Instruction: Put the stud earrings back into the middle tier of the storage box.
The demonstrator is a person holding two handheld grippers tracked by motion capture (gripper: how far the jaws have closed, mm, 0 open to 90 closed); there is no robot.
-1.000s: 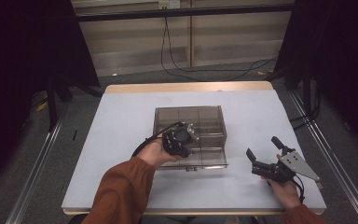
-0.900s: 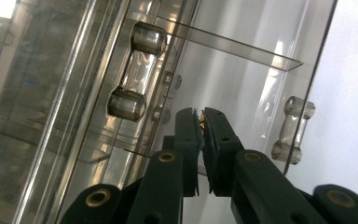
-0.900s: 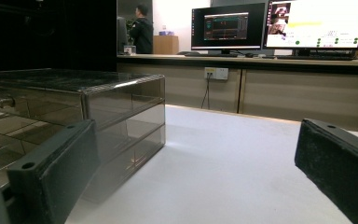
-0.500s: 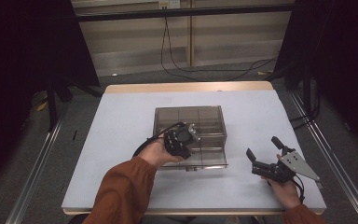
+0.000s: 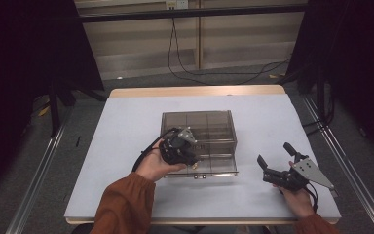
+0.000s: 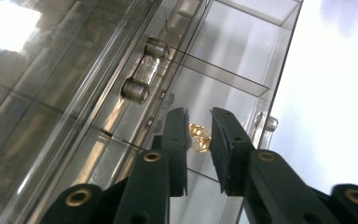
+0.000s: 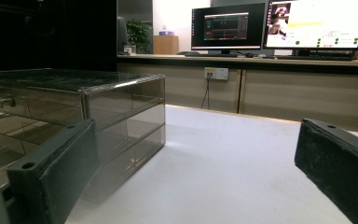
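Two black jaws of our left hand-held gripper (image 6: 198, 140) have just been opening, nothing clamped; the small gold object (image 6: 199, 138) lies just beyond them in the clear smoky plastic drawer (image 6: 242, 56). Right hand-held gripper (image 5: 276, 168) waits wide open, farther off.

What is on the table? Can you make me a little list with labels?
table: white top
box: clear smoky plastic drawer box, bottom drawer pulled out
inside drawer: a small gold thing, too small to name
left gripper: above the open drawer, jaws a little apart and just been opening, gold thing seen in the gap, not pinched
right gripper: jaws wide open, beside the box, holding nothing
drawer handle: clear bar with round ends
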